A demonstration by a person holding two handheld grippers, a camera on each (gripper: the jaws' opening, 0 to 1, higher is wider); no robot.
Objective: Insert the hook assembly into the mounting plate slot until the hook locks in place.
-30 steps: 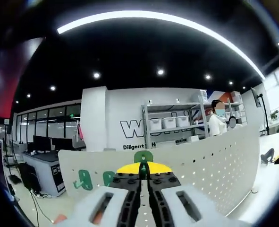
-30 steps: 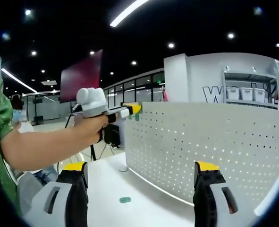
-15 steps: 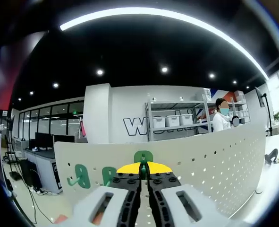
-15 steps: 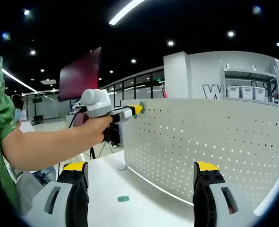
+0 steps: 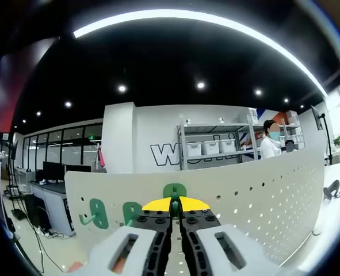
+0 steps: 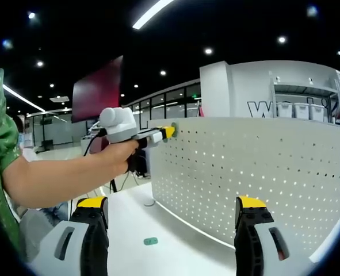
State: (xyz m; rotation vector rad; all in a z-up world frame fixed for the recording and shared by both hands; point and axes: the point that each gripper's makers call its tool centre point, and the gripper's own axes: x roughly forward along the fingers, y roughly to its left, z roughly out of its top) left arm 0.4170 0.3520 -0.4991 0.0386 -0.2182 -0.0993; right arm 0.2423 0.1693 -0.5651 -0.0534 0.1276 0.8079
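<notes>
In the left gripper view, two green hooks already hang on the white perforated mounting plate, and just right of them the left claw is pinched shut on a third green hook, pressed against the plate near its top edge. Whether that hook has locked cannot be told from here; the judgement is that seating is under way, and the release is yet to come.

In the right gripper view, the person's forearm reaches across from the left to hold that left claw at the plate's upper left corner. A small green piece lies on the white counter in front of the plate. The right claw hangs spread wide and empty, well apart from the plate, with open counter below and room beside the panel's left edge.
</notes>
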